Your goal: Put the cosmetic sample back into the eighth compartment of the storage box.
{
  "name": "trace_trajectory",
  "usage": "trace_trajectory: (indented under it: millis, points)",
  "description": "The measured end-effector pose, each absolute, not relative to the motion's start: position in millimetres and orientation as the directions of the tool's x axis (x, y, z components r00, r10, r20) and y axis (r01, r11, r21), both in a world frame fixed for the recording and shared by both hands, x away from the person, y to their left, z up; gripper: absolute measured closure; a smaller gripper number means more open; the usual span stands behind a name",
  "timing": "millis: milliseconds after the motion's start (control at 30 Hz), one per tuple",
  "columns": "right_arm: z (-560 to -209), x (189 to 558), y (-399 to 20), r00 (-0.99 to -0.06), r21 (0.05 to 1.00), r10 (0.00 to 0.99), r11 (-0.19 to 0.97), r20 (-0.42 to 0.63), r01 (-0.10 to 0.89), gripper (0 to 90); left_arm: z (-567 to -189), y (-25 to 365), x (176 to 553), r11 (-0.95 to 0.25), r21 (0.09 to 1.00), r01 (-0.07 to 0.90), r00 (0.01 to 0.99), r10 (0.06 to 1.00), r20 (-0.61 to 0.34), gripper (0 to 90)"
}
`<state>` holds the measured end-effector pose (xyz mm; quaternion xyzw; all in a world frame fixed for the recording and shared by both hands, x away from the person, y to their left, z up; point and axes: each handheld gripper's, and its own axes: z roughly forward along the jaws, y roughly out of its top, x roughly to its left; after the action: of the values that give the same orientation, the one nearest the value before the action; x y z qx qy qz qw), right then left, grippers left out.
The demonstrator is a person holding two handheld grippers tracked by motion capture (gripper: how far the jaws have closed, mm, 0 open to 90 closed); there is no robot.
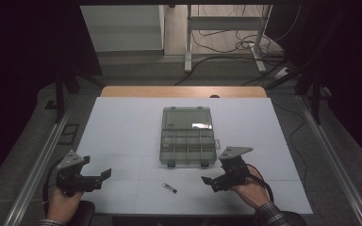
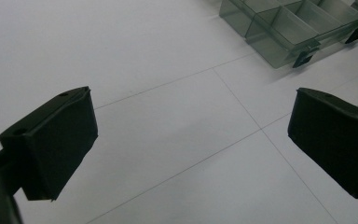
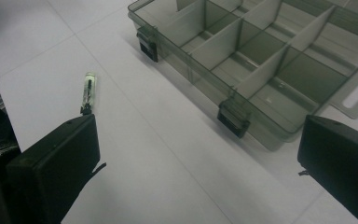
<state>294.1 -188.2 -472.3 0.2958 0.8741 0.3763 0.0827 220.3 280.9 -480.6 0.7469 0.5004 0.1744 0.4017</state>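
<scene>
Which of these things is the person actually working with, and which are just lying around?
In use:
small vial
compartment box, lid open
left gripper, open
right gripper, open

Just lying about:
cables on the floor
metal frame behind the table

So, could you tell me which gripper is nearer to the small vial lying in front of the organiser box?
The right gripper. It sits just right of the small vial, while the left gripper is farther off on the vial's left side.

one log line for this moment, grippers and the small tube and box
left gripper: open, holds nothing | right gripper: open, holds nothing | small tube: lying on table between them | compartment box: lid open, compartments look empty
</scene>
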Motion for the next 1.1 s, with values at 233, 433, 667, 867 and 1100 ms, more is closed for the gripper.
trace_trajectory:
  millis: [233, 433, 667, 867, 1100]
  points:
    - [-474.9, 294.5, -178.3, -0.817, 0.686, 0.570, 0.560, 0.087, 0.464, 0.0, -480.6, 280.5, 220.4, -0.179, 0.774, 0.608, 0.438, 0.888, -0.139, 2.0]
    - [-477.6, 294.7, -169.3, -0.817, 0.670, 0.571, 0.574, 0.084, 0.470, 0.0, -480.7, 280.3, 220.5, -0.180, 0.773, 0.609, 0.437, 0.889, -0.138, 2.0]
    - [-478.2, 293.3, -156.2, -0.825, 0.651, 0.561, 0.602, 0.066, 0.462, 0.0, -480.7, 280.4, 220.5, -0.180, 0.772, 0.609, 0.438, 0.888, -0.138, 2.0]
    - [-478.5, 293.7, -148.4, -0.825, 0.632, 0.561, 0.614, 0.073, 0.474, 0.0, -480.7, 280.2, 220.5, -0.181, 0.772, 0.609, 0.439, 0.888, -0.137, 2.0]
    - [-482.1, 296.9, -132.7, -0.831, 0.590, 0.550, 0.644, 0.084, 0.486, 5.0, -480.6, 280.3, 220.4, -0.184, 0.772, 0.608, 0.441, 0.887, -0.136, 2.0]
